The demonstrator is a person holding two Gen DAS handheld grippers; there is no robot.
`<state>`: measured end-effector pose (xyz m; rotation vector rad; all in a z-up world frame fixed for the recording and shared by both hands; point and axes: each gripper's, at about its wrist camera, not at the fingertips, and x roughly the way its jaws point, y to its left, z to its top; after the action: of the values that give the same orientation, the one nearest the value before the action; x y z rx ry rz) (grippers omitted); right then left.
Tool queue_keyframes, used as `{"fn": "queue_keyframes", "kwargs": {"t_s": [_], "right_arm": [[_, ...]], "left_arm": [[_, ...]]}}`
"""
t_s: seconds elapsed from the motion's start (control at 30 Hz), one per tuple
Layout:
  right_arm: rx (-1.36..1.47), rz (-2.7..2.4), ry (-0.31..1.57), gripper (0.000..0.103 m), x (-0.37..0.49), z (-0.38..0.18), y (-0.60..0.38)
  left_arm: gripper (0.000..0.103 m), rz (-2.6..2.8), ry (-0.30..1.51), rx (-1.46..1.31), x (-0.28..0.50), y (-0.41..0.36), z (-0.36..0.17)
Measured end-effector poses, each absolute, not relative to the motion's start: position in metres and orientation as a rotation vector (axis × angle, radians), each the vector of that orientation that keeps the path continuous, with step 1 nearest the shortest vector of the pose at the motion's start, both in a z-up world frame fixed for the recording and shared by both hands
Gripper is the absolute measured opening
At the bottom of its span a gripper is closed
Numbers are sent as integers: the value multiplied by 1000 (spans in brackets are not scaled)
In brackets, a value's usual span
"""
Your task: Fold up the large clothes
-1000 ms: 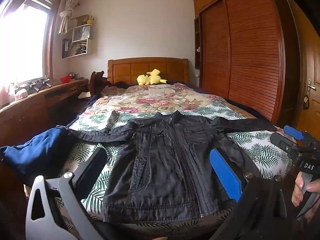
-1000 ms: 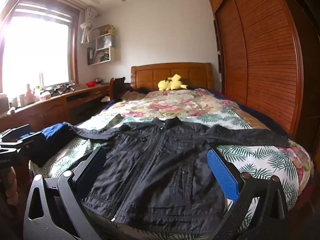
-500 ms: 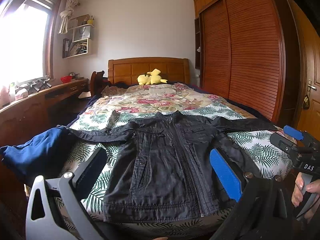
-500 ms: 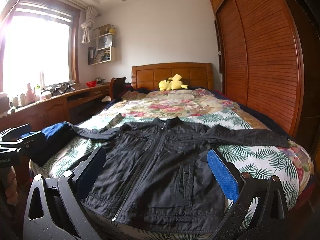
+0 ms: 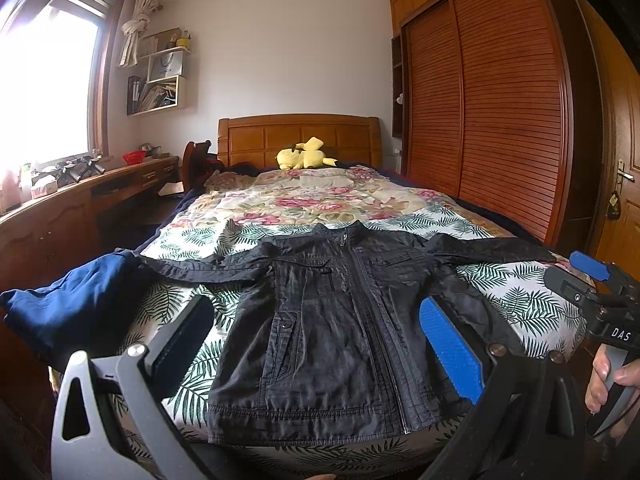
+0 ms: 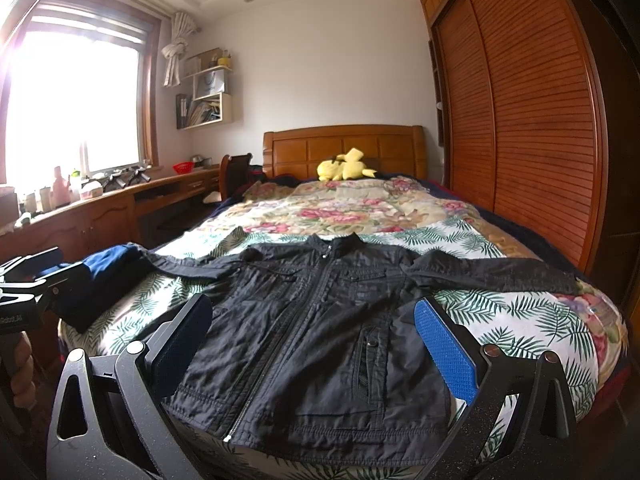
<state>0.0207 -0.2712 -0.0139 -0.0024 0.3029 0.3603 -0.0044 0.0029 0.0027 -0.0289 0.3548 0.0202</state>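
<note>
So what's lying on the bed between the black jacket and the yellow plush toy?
Only bare floral bedspread lies between the black jacket and the yellow plush toy, in both wrist views.

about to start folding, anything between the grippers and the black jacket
Nothing visible blocks either one. The black jacket lies flat on the bed; the left gripper and right gripper are open above its hem.
</note>
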Motion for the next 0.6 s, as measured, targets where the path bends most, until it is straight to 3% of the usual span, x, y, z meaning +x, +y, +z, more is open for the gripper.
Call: {"fn": "queue_keyframes", "kwargs": {"t_s": [0.6], "right_arm": [[-3, 360, 304, 103, 21, -14, -272]], "left_arm": [[103, 22, 363, -32, -2, 5, -1]]}}
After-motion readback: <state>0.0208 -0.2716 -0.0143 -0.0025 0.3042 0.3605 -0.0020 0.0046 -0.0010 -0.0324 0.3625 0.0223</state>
